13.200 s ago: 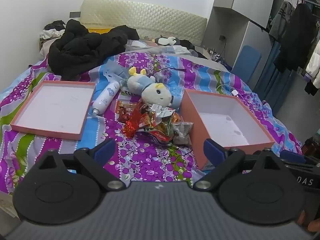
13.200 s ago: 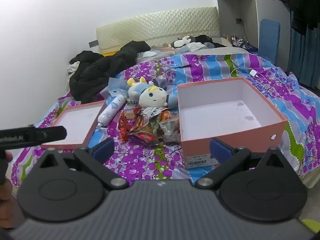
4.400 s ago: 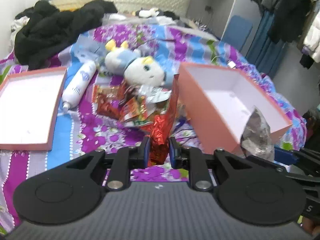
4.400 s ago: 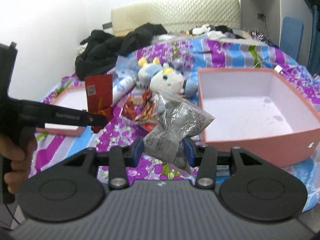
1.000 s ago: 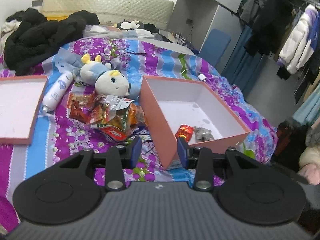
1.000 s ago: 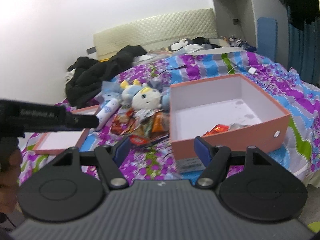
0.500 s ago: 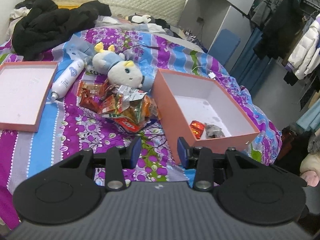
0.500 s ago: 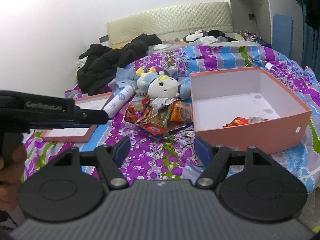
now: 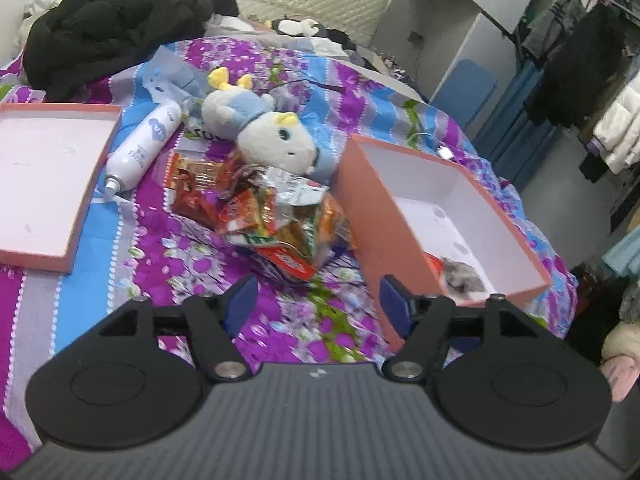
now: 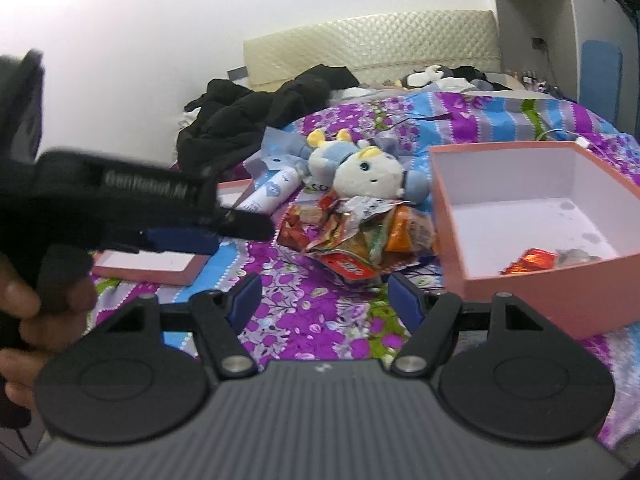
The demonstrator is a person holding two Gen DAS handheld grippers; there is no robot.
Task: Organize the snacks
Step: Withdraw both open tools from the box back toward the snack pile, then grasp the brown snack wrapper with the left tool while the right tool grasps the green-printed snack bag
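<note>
A heap of snack packets [image 9: 276,220] [image 10: 360,236] lies on the bedspread left of the deep pink box [image 9: 404,232] [image 10: 532,280]. In the box lie a red packet [image 10: 528,261] and a grey one [image 9: 460,278]. My left gripper [image 9: 318,300] hangs just short of the heap, its jaws opening with nothing between them. My right gripper [image 10: 324,296] is open and empty, also short of the heap. In the right wrist view the left gripper [image 10: 244,226], held by a hand [image 10: 44,304], reaches in from the left.
A plush toy [image 9: 264,140] and a white spray can [image 9: 140,148] lie behind the heap. The shallow pink lid [image 9: 44,184] sits at left. Black clothes [image 9: 116,20] are piled near the headboard. Coats hang at right beyond the bed edge.
Both grippers have dropped and come closer to the snack heap. The left gripper's jaws have spread much wider. The right jaws kept their width.
</note>
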